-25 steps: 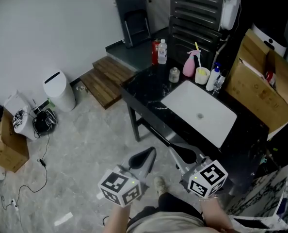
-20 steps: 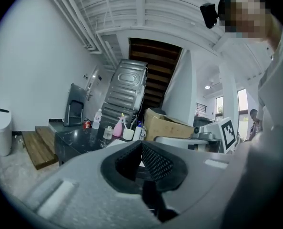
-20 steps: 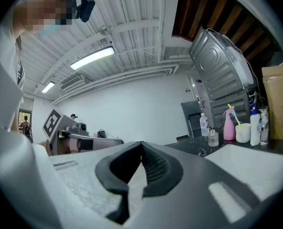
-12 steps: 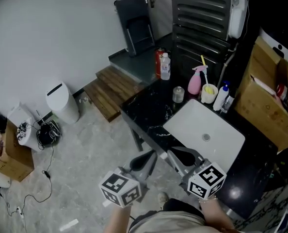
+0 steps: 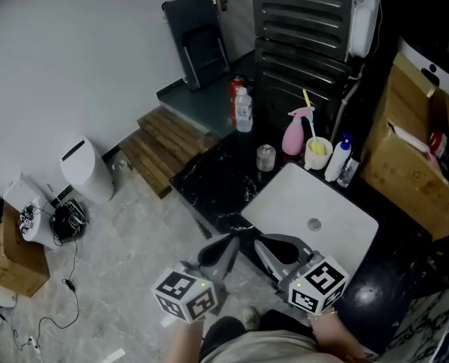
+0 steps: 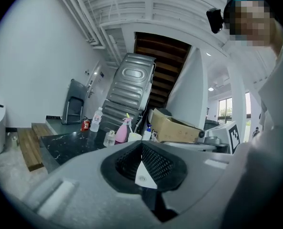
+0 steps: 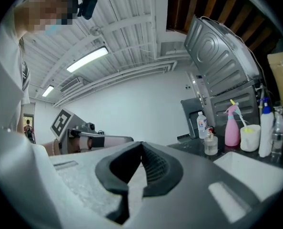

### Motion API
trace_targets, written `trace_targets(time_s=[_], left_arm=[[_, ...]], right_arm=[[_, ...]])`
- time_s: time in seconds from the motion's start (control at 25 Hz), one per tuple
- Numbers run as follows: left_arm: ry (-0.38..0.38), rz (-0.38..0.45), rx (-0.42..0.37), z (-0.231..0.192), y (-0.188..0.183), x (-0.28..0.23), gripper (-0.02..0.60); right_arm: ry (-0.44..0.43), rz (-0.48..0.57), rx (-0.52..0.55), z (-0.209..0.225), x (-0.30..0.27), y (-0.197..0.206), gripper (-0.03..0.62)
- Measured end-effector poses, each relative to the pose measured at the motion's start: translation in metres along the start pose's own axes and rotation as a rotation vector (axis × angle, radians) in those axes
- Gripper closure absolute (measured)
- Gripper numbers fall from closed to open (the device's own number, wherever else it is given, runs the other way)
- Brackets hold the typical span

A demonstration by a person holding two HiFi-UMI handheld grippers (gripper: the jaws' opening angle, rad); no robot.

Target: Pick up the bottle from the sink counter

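Observation:
A clear bottle with a white cap [image 5: 243,110] stands at the far left corner of the black counter [image 5: 209,184], next to a red can [image 5: 236,89]. It also shows as the bottle [image 6: 97,119] in the left gripper view and the bottle [image 7: 202,124] in the right gripper view. A pink spray bottle [image 5: 292,134], a cup [image 5: 317,153] and a small jar [image 5: 266,157] stand behind the white sink [image 5: 285,191]. My left gripper [image 5: 236,234] and right gripper [image 5: 258,239] hover at the counter's front edge, side by side, both shut and empty, far from the bottle.
A cardboard box [image 5: 413,165] sits right of the sink. A grey metal panel [image 5: 300,21] leans behind the counter. On the floor to the left are wooden steps [image 5: 164,146], a folding chair [image 5: 198,48], a white bin [image 5: 85,169] and cables.
Both grippers have advanced from over the floor to the counter's front edge. The counter and sink now lie closer in the head view. The jaws have stayed shut.

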State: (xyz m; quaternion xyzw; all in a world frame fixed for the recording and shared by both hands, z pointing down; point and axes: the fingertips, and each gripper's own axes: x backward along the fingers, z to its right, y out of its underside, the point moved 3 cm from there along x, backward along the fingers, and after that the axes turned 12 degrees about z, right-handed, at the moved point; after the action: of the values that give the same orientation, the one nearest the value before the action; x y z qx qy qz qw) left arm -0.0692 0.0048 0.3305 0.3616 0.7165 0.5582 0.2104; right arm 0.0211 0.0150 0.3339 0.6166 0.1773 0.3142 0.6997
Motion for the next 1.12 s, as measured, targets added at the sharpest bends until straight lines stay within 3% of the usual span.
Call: trace_targets(time_s=[0.2,0.48,0.68,0.92,1.12], left_arm=[[0.038,-0.020,0.014,-0.001,0.006,-0.019,0.575],[0.058,-0.049,0.039,-0.028,0.013,-0.049,0.575],[0.123,-0.047,0.052,-0.053,0.003,-0.085,0.575],[0.206,-0.124,0.073,-0.095,0.010,-0.121,0.575],[0.304,-0.165,0.095,-0.123,0.006,-0.151,0.575]], right_arm=[[0.037,-0.002,-0.016,0.021,-0.004,0.002,0.591],[0.022,-0.028,0.004,0.034,-0.022,0.008,0.591],[0.129,-0.025,0.004,0.071,-0.035,0.003,0.591],[0.296,-0.004,0.012,0.128,-0.058,-0.003,0.591],[0.375,0.027,0.021,0.152,-0.090,-0.005,0.591]])
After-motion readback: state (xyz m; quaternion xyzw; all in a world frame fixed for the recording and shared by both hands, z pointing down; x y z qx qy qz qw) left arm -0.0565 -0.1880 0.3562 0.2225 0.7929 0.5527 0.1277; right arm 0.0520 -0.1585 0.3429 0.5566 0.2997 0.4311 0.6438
